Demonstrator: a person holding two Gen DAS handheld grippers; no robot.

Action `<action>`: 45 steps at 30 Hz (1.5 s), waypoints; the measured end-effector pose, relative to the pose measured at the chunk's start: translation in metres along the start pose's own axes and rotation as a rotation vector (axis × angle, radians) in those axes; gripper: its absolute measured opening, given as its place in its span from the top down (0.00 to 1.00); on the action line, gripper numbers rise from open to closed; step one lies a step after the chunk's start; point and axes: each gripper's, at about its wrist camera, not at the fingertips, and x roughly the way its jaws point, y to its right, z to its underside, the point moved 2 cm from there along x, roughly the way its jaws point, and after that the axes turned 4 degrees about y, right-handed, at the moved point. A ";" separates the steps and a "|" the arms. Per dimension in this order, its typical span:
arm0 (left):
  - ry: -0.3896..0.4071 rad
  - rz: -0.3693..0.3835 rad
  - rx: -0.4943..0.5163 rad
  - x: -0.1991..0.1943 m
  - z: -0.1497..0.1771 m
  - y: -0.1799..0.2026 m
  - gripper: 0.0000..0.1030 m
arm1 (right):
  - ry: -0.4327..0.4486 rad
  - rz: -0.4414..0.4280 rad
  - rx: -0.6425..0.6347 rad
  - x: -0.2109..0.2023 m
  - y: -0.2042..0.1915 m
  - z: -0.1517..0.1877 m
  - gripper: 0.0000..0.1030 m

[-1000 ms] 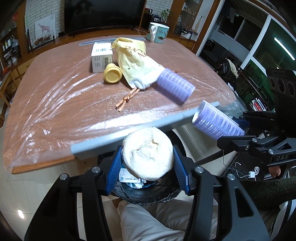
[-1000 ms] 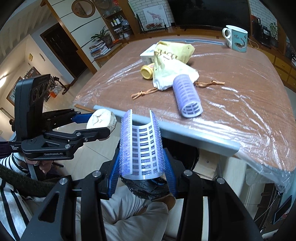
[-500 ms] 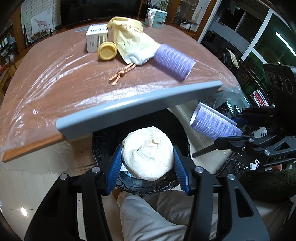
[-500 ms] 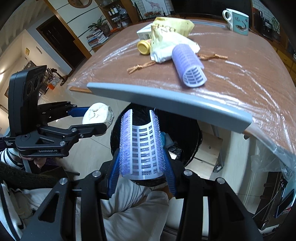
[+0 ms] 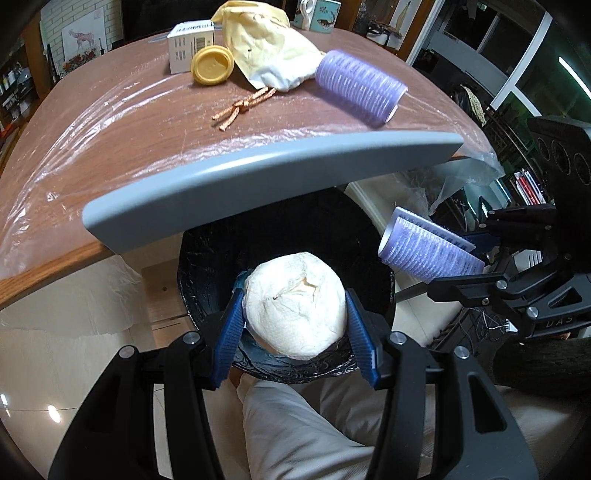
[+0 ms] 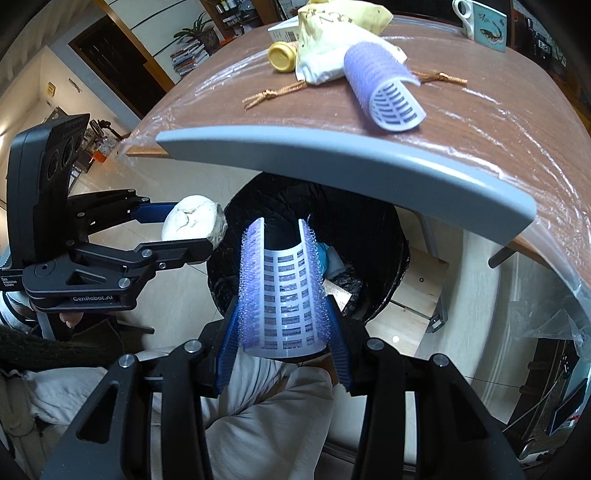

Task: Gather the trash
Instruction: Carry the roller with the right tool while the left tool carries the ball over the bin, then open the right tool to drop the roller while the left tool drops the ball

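My left gripper (image 5: 294, 325) is shut on a white crumpled paper ball (image 5: 295, 304), held over a black-lined trash bin (image 5: 207, 254) under the table edge. My right gripper (image 6: 284, 314) is shut on a purple hair roller (image 6: 282, 291), also above the trash bin (image 6: 384, 236), which has scraps inside. In the left wrist view the purple hair roller (image 5: 428, 253) shows at the right; in the right wrist view the paper ball (image 6: 194, 221) shows at the left. A second purple roller (image 5: 360, 86), a yellow cap (image 5: 212, 66), a yellowish bag (image 5: 269, 48) and a white box (image 5: 188, 44) lie on the table.
The wooden table (image 5: 110, 122) is covered in clear plastic, with a grey strip (image 5: 258, 173) along its near edge overhanging the bin. A brown cord (image 5: 242, 107) lies mid-table and a mug (image 6: 480, 20) stands at the far end. A person's light trousers (image 5: 314, 424) lie below the grippers.
Both grippers have sunk below the table edge and tipped downward, still holding the paper ball and the roller. The bin's opening has come into full view beneath them.
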 end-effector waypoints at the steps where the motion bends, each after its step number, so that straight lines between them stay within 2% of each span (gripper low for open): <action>1: -0.004 -0.005 0.004 0.002 0.001 0.000 0.48 | -0.003 0.003 -0.002 0.001 0.000 0.000 0.58; 26: -0.086 -0.076 0.040 0.048 0.011 0.000 0.48 | -0.067 0.070 0.008 0.050 0.013 -0.004 0.58; 45: -0.116 -0.107 0.086 0.072 0.008 0.004 0.48 | -0.092 0.117 0.012 0.066 0.011 -0.007 0.58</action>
